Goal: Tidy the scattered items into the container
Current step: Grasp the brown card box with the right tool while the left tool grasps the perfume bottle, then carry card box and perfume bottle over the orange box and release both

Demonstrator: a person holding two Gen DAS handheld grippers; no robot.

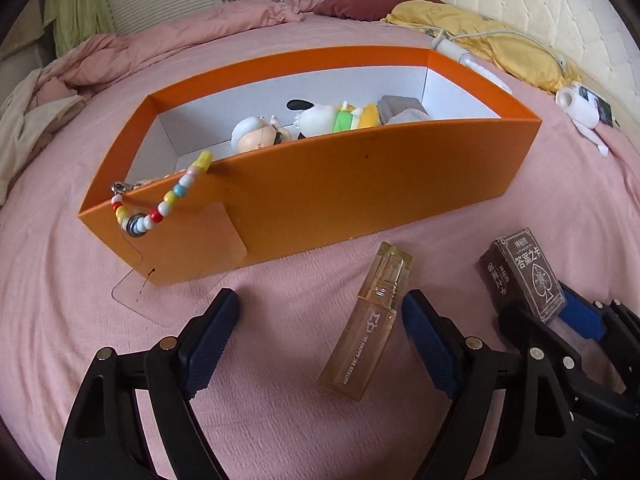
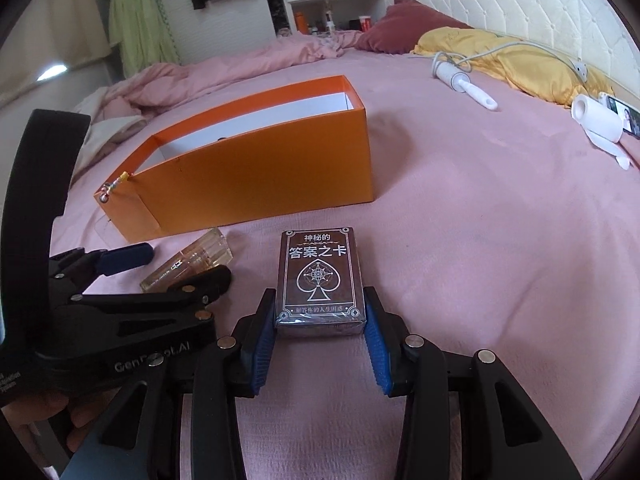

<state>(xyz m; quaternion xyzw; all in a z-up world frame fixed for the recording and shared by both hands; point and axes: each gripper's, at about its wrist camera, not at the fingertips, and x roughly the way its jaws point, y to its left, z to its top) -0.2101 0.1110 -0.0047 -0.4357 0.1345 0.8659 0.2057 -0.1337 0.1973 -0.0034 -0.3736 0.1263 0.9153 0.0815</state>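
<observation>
An orange box [image 1: 340,188] lies on the pink bed, also in the right wrist view [image 2: 256,176]. Toy figures [image 1: 316,120] lie inside it. A bead chain [image 1: 160,204] hangs over its near left rim. A clear amber bottle [image 1: 372,320] lies on the bed between the fingers of my open left gripper [image 1: 320,320], close to the right finger. My right gripper [image 2: 320,312] is shut on the near end of a dark card deck [image 2: 320,276], which rests on the bed; the deck also shows in the left wrist view [image 1: 524,272].
A clear plastic sheet [image 1: 176,264] leans on the box's near left corner. A lint roller [image 2: 464,80], a white tape roll [image 2: 596,120], a phone [image 2: 624,116], a yellow pillow [image 2: 520,60] and a dark red pillow [image 2: 404,24] lie toward the headboard. A bunched quilt [image 1: 100,56] lies at far left.
</observation>
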